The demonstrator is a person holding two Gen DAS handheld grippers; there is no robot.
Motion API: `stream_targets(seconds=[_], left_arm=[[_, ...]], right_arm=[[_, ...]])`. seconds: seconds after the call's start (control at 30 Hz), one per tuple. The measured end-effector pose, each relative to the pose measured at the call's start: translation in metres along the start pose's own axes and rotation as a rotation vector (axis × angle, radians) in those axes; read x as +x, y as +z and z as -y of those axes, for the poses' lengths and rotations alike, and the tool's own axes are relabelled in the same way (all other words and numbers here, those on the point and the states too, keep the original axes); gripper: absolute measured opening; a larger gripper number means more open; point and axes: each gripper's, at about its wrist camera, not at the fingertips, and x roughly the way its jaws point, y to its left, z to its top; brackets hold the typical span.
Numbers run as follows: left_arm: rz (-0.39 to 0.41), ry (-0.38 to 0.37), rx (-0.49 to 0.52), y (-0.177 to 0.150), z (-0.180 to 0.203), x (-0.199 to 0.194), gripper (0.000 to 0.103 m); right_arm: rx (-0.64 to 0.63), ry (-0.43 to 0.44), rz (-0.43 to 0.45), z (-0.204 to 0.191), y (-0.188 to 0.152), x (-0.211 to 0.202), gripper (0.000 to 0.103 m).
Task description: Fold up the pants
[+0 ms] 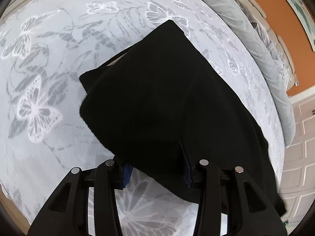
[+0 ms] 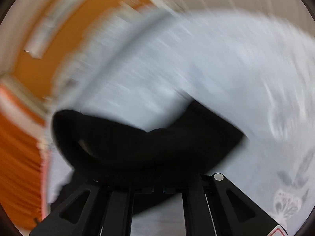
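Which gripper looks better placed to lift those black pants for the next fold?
Probably left: the left gripper has the black pants between its blue pads, sharply in view. The right gripper's view is blurred.

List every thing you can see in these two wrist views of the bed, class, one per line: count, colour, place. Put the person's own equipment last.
pants: one, black, partly folded on the bedspread, near edge between the left gripper's fingers; a bunched part lies at the right gripper in the blurred right view.
bedspread: one, pale grey with white butterfly print, covering the bed under the pants.
pillow: one, light grey, along the bed's far right side in the left view.
wall: orange, behind the bed.
framed picture: one, pale frame, on the orange wall.
left gripper: one, black with blue pads, jaws partly apart around the pants' edge.
right gripper: one, black, shut, fingertips buried in the black fabric.
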Motion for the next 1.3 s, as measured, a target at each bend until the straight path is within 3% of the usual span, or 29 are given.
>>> stream_targets(seconds=[0.2, 0.3, 0.37, 0.43, 0.5, 0.57, 0.63, 0.67, 0.7, 0.8, 0.9, 0.97, 1.0, 1.1, 1.17, 1.23, 1.3], left_arm=[[0.001, -0.003, 0.005, 0.001, 0.0, 0.001, 0.041], [0.031, 0.001, 0.013, 0.001, -0.002, -0.006, 0.02], [0.065, -0.035, 0.017, 0.003, -0.002, -0.016, 0.016], [0.077, -0.049, 0.031, 0.006, -0.004, -0.021, 0.016], [0.039, -0.029, 0.031, 0.007, -0.008, -0.011, 0.017], [0.016, -0.06, -0.011, 0.008, -0.013, -0.008, 0.018], [0.051, -0.144, -0.028, 0.009, -0.016, -0.027, 0.022], [0.08, -0.162, 0.004, 0.01, -0.012, -0.038, 0.023], [0.092, -0.155, 0.025, 0.01, -0.011, -0.042, 0.024], [0.187, -0.037, 0.033, 0.004, -0.008, -0.06, 0.024], [0.244, -0.148, -0.024, -0.01, -0.006, -0.088, 0.025], [0.295, -0.111, 0.004, -0.017, 0.008, -0.097, 0.037], [0.331, -0.062, 0.028, -0.019, 0.019, -0.1, 0.049], [0.437, 0.122, 0.159, -0.028, 0.06, -0.101, 0.053], [0.454, 0.204, 0.233, -0.032, 0.076, -0.093, 0.06], [0.422, 0.253, 0.288, -0.035, 0.087, -0.08, 0.064], [0.371, 0.243, 0.3, -0.035, 0.088, -0.07, 0.064]], right_arm=[[-0.02, 0.032, 0.045, -0.017, 0.002, -0.011, 0.011], [0.03, 0.051, 0.067, -0.01, 0.003, -0.017, 0.01], [0.043, 0.067, 0.1, -0.011, 0.002, -0.03, 0.01], [0.017, -0.002, 0.103, -0.009, 0.001, -0.032, 0.011], [0.025, -0.114, 0.064, -0.001, 0.0, -0.027, 0.021], [0.039, -0.17, 0.053, 0.005, -0.003, -0.033, 0.022], [0.023, -0.143, 0.08, 0.001, -0.005, -0.049, 0.022], [0.002, -0.126, 0.109, -0.004, -0.007, -0.061, 0.03], [-0.018, -0.122, 0.14, -0.01, -0.01, -0.072, 0.041], [-0.091, -0.076, 0.184, -0.038, -0.022, -0.092, 0.049], [-0.202, -0.001, 0.152, -0.081, -0.036, -0.088, 0.049], [-0.3, 0.037, 0.119, -0.117, -0.049, -0.077, 0.049], [-0.349, 0.051, 0.096, -0.135, -0.059, -0.07, 0.049], [-0.478, 0.082, 0.012, -0.188, -0.088, -0.04, 0.049], [-0.548, 0.104, -0.058, -0.212, -0.107, -0.015, 0.049], [-0.627, -0.001, -0.128, -0.224, -0.124, 0.023, 0.049], [-0.639, -0.144, -0.192, -0.218, -0.13, 0.051, 0.049]])
